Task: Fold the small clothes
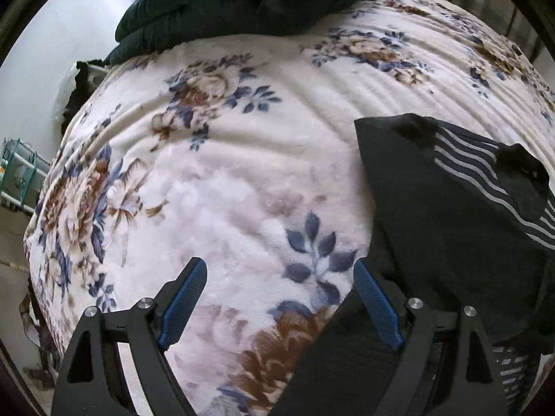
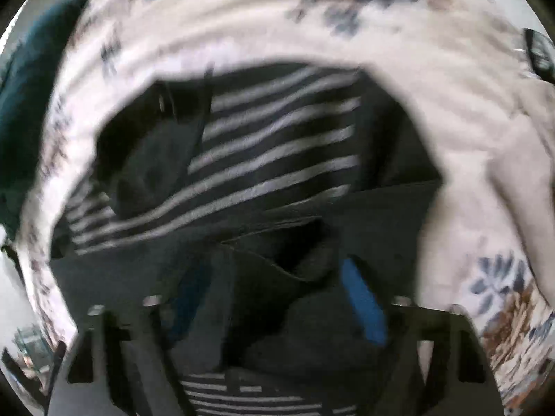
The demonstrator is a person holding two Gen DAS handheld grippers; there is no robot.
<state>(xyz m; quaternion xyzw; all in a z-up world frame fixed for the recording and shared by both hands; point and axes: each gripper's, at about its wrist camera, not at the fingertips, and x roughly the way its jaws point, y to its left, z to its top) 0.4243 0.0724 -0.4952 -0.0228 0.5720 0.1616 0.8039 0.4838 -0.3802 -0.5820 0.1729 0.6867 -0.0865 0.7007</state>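
A small black garment with grey stripes (image 1: pixel 461 208) lies on the floral blanket (image 1: pixel 225 159) at the right of the left wrist view. My left gripper (image 1: pixel 279 270) is open and empty, its right finger (image 1: pixel 376 303) at the garment's left edge. In the blurred right wrist view the same garment (image 2: pixel 277 145) fills the middle, partly folded over itself. My right gripper (image 2: pixel 274 298) hangs over its near part with the jaws apart; its left finger is half hidden in dark cloth, and no cloth is clearly pinched.
A dark teal quilted cover (image 1: pixel 242 3) lies bunched at the far side of the bed. A white wall and a teal rack (image 1: pixel 17 173) are off the bed's left edge. A small dark object (image 2: pixel 539 52) sits at the far right.
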